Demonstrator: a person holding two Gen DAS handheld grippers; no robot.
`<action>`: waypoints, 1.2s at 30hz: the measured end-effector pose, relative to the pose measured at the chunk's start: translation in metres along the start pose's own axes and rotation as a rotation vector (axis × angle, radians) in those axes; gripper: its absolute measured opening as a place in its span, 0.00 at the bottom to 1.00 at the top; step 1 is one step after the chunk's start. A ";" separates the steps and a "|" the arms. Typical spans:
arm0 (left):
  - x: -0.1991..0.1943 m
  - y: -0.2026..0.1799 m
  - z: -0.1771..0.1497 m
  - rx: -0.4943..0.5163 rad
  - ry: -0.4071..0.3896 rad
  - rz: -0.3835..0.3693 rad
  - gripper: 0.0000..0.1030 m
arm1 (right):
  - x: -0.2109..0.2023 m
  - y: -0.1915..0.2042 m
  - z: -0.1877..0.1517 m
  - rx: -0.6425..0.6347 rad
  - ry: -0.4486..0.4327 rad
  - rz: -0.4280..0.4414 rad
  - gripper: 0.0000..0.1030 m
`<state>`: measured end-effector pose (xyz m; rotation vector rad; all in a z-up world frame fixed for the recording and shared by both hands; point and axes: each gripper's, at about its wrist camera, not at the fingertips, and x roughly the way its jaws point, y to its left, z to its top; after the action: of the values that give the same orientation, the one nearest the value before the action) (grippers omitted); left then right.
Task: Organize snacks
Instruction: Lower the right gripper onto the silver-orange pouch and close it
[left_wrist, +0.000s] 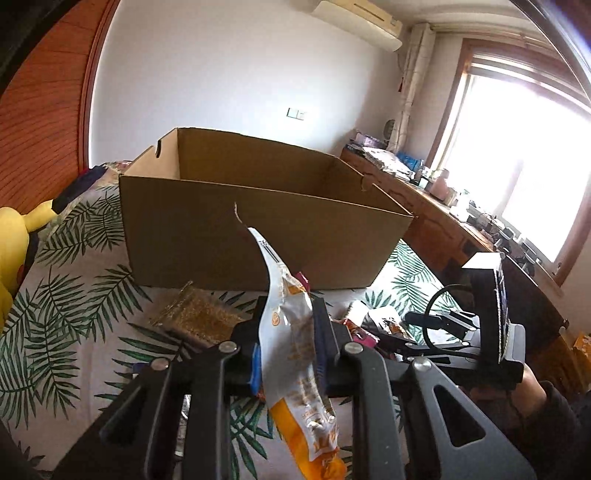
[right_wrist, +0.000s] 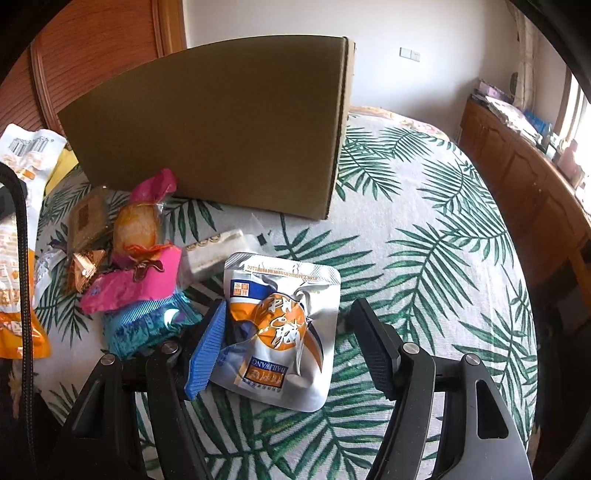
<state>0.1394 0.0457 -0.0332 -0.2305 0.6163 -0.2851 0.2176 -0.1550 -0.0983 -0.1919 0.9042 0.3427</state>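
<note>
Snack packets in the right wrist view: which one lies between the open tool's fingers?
The silver pouch with the orange circle, flat on the leaf-print cover between the right tool fingers. The pink wrapper and teal one lie left.

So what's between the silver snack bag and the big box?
In the right wrist view, only bare leaf-print cloth lies between the silver pouch and the cardboard box; a small clear-wrapped snack sits just left.
</note>
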 end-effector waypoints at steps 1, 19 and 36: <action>-0.001 -0.002 -0.001 0.004 -0.002 0.000 0.19 | 0.000 -0.001 0.000 -0.001 0.005 0.002 0.66; 0.000 -0.005 -0.007 0.016 0.001 -0.011 0.19 | -0.029 0.009 -0.011 -0.036 -0.039 0.046 0.37; -0.003 -0.011 -0.008 0.025 -0.007 -0.018 0.19 | -0.022 0.010 -0.023 -0.091 0.033 0.036 0.50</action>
<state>0.1297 0.0358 -0.0348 -0.2128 0.6032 -0.3095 0.1845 -0.1569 -0.0947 -0.2663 0.9260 0.4156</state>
